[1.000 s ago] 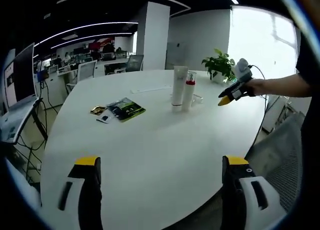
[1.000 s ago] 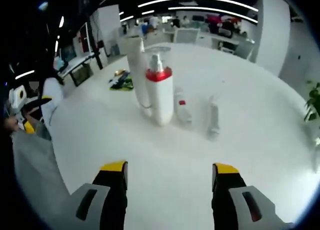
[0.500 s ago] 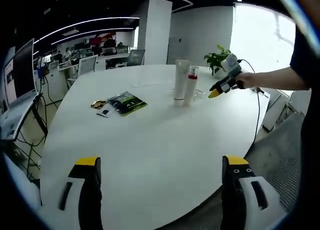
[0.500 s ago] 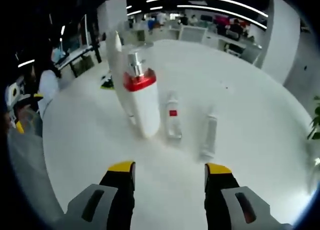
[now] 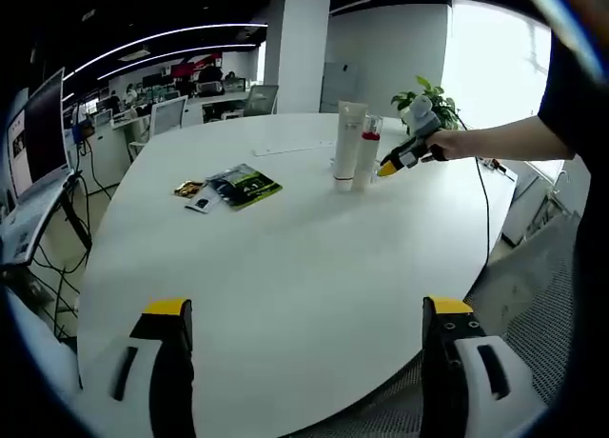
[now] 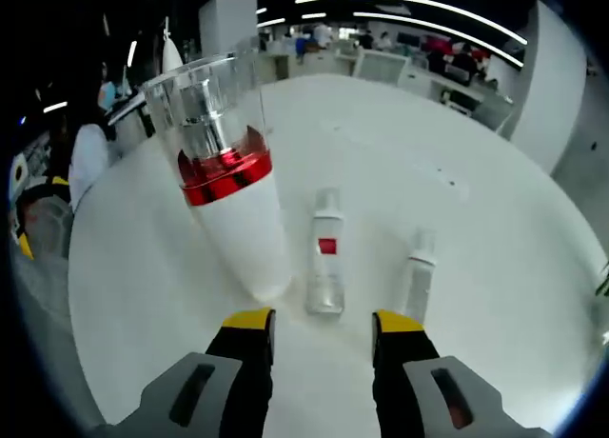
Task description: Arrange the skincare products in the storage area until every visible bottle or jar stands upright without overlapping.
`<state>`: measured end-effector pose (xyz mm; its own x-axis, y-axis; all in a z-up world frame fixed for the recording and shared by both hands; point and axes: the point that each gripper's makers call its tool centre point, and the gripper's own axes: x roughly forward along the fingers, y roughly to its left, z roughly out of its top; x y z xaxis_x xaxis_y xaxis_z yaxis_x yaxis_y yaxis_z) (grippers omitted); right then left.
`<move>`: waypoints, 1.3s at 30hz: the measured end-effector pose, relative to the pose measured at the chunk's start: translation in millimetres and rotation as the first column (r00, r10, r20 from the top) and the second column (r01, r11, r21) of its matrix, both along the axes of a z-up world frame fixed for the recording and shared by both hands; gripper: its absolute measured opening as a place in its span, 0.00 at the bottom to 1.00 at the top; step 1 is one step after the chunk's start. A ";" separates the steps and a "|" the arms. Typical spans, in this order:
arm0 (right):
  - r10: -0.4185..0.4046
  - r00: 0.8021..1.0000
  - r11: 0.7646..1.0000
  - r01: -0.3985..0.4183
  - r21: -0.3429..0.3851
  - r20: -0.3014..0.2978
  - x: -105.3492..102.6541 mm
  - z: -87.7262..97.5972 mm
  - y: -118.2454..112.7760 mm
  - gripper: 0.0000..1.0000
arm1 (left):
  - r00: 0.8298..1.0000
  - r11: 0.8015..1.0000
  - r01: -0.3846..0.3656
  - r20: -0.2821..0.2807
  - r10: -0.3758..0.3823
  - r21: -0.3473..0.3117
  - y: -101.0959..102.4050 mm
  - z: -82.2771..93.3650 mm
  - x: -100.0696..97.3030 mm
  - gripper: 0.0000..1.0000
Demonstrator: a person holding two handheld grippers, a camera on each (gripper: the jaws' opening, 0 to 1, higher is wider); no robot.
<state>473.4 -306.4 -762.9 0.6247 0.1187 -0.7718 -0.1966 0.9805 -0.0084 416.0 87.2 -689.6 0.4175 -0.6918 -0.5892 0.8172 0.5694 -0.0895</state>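
Note:
On the white round table a tall white tube and a pump bottle with a red collar and clear cap stand upright side by side. My right gripper, held in a person's hand, points at them from the right. In the right gripper view the pump bottle looms close at the left. Beside it a small clear bottle with a red label and a small white tube lie flat. My right gripper is open, just short of the clear bottle's base. My left gripper is open over the table's near edge.
Flat sachets and a dark green packet lie left of the bottles. A potted plant stands behind them at the far edge. Office desks, a monitor and chairs surround the table. A person's arm reaches in from the right.
My right gripper has come much closer to the bottles, and its jaws stand narrower than before. The left gripper stays open at the near edge.

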 end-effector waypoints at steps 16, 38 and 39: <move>0.010 1.000 1.000 -0.010 -0.003 -0.001 21.2 -14.7 -4.8 0.33 | 1.000 1.000 -0.015 -0.013 0.015 0.011 3.9 -4.3 2.1 0.93; 0.060 0.998 0.990 -0.060 -0.127 -0.010 21.0 -23.3 -6.8 0.12 | 1.000 1.000 -0.024 -0.005 0.024 0.018 4.3 -2.7 2.8 0.93; 0.045 0.999 0.991 -0.046 -0.122 -0.012 19.7 -23.4 -7.5 0.12 | 1.000 1.000 -0.025 -0.006 0.025 0.018 4.6 -3.0 3.1 0.93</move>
